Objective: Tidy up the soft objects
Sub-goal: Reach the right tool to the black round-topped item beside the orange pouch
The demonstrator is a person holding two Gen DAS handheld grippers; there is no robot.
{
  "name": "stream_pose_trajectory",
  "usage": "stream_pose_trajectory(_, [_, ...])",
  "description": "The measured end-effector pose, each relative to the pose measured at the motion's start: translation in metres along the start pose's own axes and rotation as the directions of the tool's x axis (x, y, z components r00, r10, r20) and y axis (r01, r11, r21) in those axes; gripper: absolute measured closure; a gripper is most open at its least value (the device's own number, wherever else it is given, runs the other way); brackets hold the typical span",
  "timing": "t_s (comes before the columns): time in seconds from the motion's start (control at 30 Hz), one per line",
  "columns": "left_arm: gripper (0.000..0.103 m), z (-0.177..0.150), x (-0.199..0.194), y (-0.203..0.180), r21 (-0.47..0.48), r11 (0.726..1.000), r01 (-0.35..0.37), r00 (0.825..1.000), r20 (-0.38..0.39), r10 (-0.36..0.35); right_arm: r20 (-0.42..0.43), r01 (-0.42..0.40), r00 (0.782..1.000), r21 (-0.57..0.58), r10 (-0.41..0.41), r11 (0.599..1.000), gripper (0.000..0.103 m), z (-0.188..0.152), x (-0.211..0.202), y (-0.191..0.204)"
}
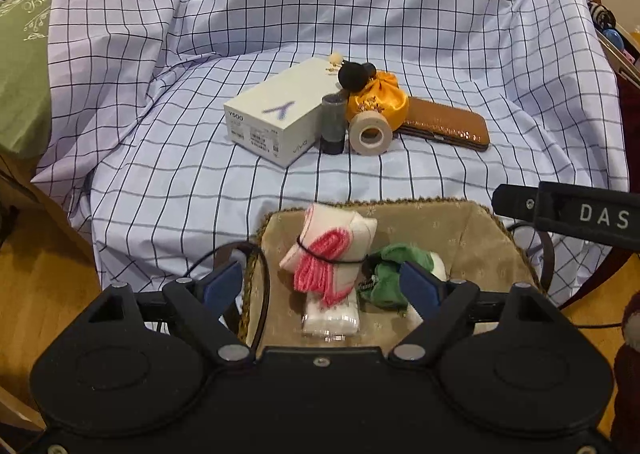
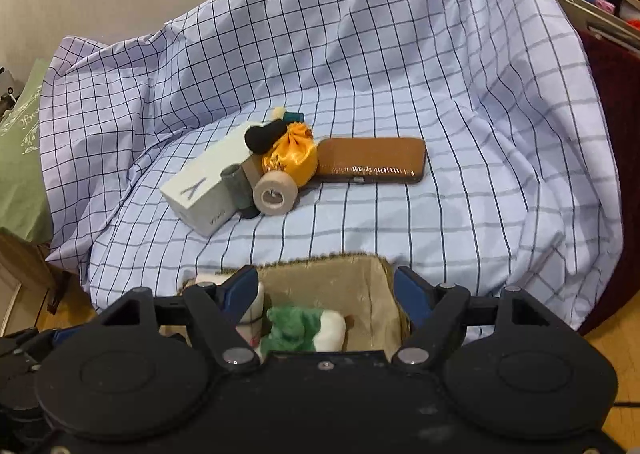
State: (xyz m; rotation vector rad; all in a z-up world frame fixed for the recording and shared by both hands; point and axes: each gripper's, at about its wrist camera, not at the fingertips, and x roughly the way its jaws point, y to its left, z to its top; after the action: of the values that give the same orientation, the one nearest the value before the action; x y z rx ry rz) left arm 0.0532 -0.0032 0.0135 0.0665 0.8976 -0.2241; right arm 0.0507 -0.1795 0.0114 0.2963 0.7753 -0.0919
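Both grippers positioned over the near-side basket (image 1: pixel 472 222), well short of the cluster on the checked cloth (image 1: pixel 360 14). Left gripper (image 1: pixel 326 286): jaws apart, nothing clamped; white-and-pink bundle (image 1: pixel 332 246) and green cloth (image 1: pixel 392 274) lying in the basket in the gap between the fingers, no pad seen pressing on either. Right gripper (image 2: pixel 326 292): jaws apart, empty, above the same basket, green cloth below and between the fingers. Likely remaining soft item: orange pouch (image 2: pixel 290 162), out on the cloth, straight ahead of both grippers and beyond the basket's far rim. Pouch roughly round, no clear long axis; gathered neck up and toward the far side, black knob (image 2: pixel 262 138) resting against it. Crowded approach: tape roll (image 2: pixel 276 194) touching the near face, grey cylinder (image 2: pixel 238 186) and white box (image 2: pixel 204 190) to the left, brown case (image 2: pixel 372 160) touching on the right. In the right wrist view the pouch sits slightly left of centre; in the left wrist view, slightly right of centre. Neither hand clearly nearer. Recommended: descent from above onto the neck, fingers aligned clear of roll and case.
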Motion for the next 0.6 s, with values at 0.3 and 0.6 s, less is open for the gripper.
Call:
stream_pose_trajectory(0.3, [0.021, 0.032, 0.021, 0.004, 0.006, 1.000, 0.002, 1.000, -0.002, -0.002, 0.009, 0.008, 1.000, -0.074, -0.008, 0.997, 0.028, 0.047, 0.040, 0.009])
stream_pose_trajectory(0.6, [0.021, 0.055, 0.046, 0.011, 0.002, 1.000, -0.002, 1.000, -0.008, 0.002, 0.043, -0.051, 0.997, -0.210, 0.061, 0.976, 0.028, 0.089, 0.088, 0.027])
